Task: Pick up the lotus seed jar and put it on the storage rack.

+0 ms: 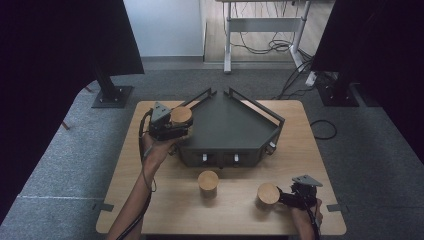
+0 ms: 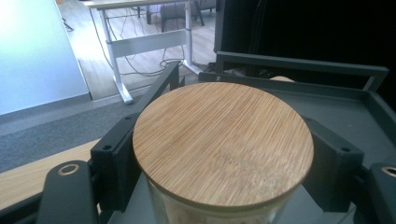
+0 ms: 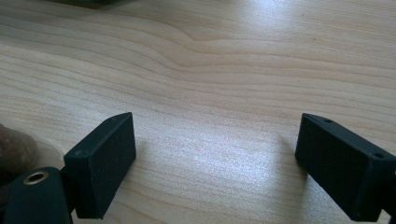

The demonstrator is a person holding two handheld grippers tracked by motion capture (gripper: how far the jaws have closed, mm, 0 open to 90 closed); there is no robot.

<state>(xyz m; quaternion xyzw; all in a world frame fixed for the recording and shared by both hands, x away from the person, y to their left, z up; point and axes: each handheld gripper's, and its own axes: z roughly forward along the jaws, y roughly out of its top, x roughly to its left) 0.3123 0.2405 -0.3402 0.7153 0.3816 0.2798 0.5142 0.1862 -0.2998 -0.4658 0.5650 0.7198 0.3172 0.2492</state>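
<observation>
A glass jar with a round bamboo lid (image 2: 223, 144) sits between the black fingers (image 2: 114, 158) of my left gripper (image 1: 179, 124), which is shut on it. The jar (image 1: 181, 115) hangs at the left rim of a dark grey five-sided tray (image 1: 235, 127) on the wooden table. Two more bamboo-lidded jars stand on the table in front of the tray: one in the middle (image 1: 208, 181), one to the right (image 1: 268, 193). My right gripper (image 1: 284, 198) rests just right of that right jar. Its jaws (image 3: 212, 154) are open, with bare wood between them.
The tray has raised rails (image 1: 260, 107) and two latches on its near wall. Off the table stand black stand feet (image 1: 112, 95), a white desk frame (image 1: 227, 45) and loose cables (image 1: 325, 129) on grey carpet. Dark curtains hang at both sides.
</observation>
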